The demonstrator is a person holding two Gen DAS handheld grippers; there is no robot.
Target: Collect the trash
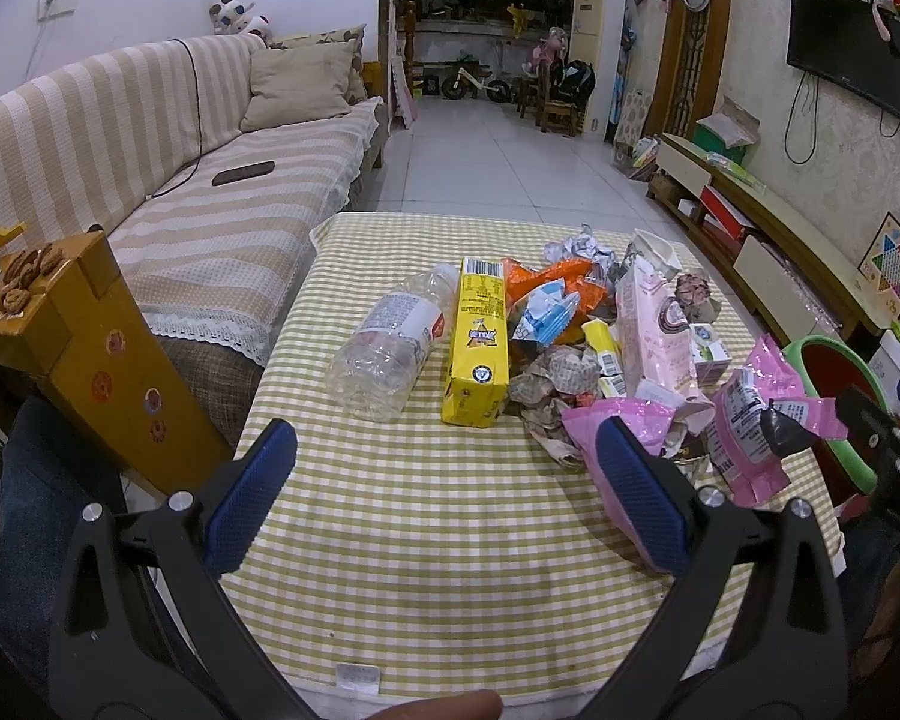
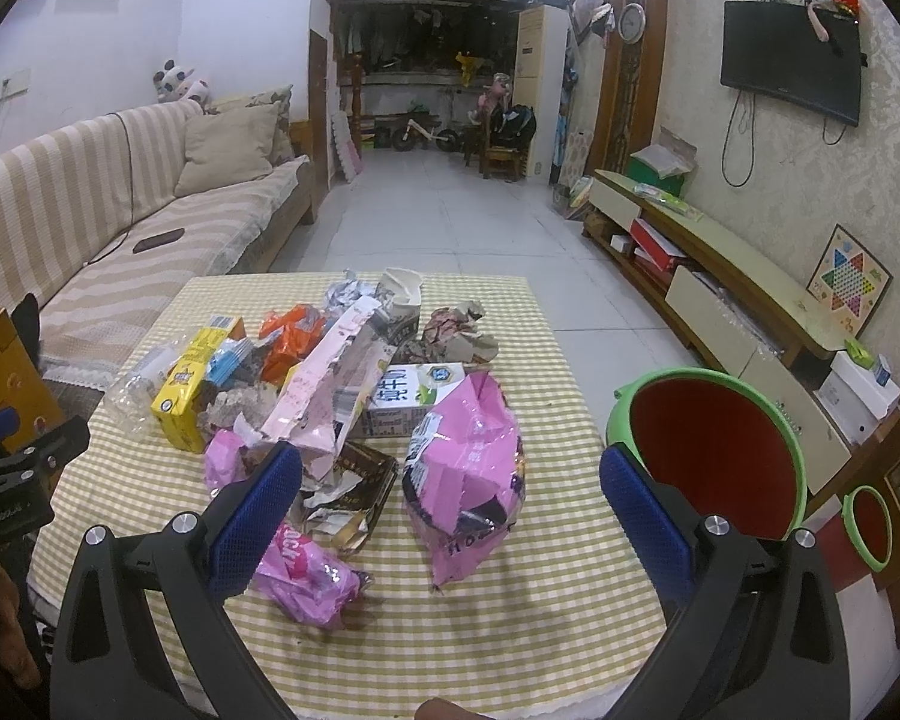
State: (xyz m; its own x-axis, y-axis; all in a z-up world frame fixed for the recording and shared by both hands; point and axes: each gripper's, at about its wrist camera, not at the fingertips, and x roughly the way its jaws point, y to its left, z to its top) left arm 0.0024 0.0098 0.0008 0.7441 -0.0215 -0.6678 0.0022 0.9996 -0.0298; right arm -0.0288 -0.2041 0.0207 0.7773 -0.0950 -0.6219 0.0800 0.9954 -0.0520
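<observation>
Trash [image 2: 354, 408] lies heaped mid-frame on the checked tablecloth [image 1: 450, 540] — pink wrappers [image 2: 468, 468] nearest, yellow carton [image 1: 477, 348] and clear bottle [image 1: 390, 348] beyond. Left gripper [image 1: 444, 480] and right gripper [image 2: 450, 492] both gape, grasping nothing. Green bin [image 2: 714, 450] stands lower right.

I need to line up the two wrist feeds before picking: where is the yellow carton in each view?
Left wrist: the yellow carton lies centre frame, lengthwise, right beside the clear plastic bottle.
Right wrist: the yellow carton sits at mid-left, at the pile's left edge, the bottle just left of it.
Shared landmark: the green bucket with red inside, off the table's right side.
</observation>
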